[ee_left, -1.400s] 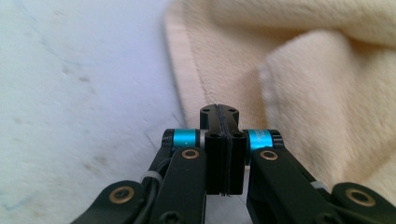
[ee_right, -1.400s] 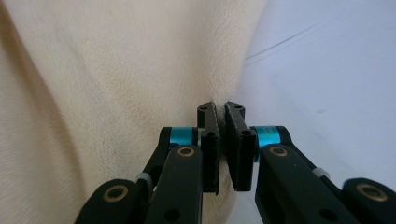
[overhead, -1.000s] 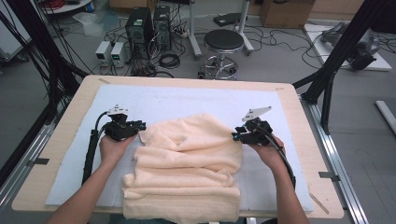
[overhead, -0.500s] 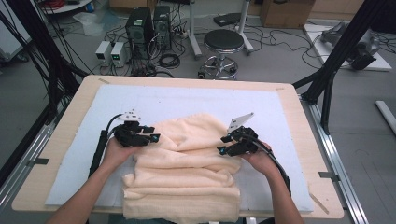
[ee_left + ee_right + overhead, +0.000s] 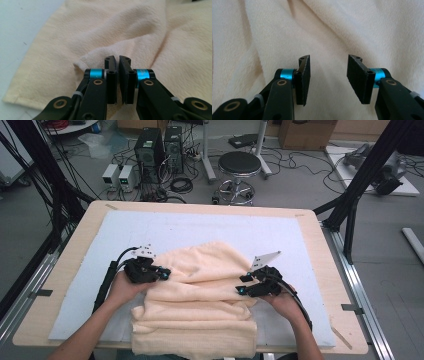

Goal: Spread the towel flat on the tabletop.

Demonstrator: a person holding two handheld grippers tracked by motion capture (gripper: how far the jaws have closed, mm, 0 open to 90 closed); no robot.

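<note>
Cream towel (image 5: 200, 305) lies folded and rumpled on pale blue mat (image 5: 200, 227), toward my near edge of wooden table (image 5: 325, 270), front layer reaching mat's near edge. My left gripper (image 5: 162, 272) at towel's left side, jaws just closed almost together, tips against raised fold; whether cloth is pinched between pads, cannot tell. My right gripper (image 5: 242, 285) at towel's right side, jaws parted, nothing between pads, cloth beyond them.

Even, soft room light; close views slightly blurred, no glare
</note>
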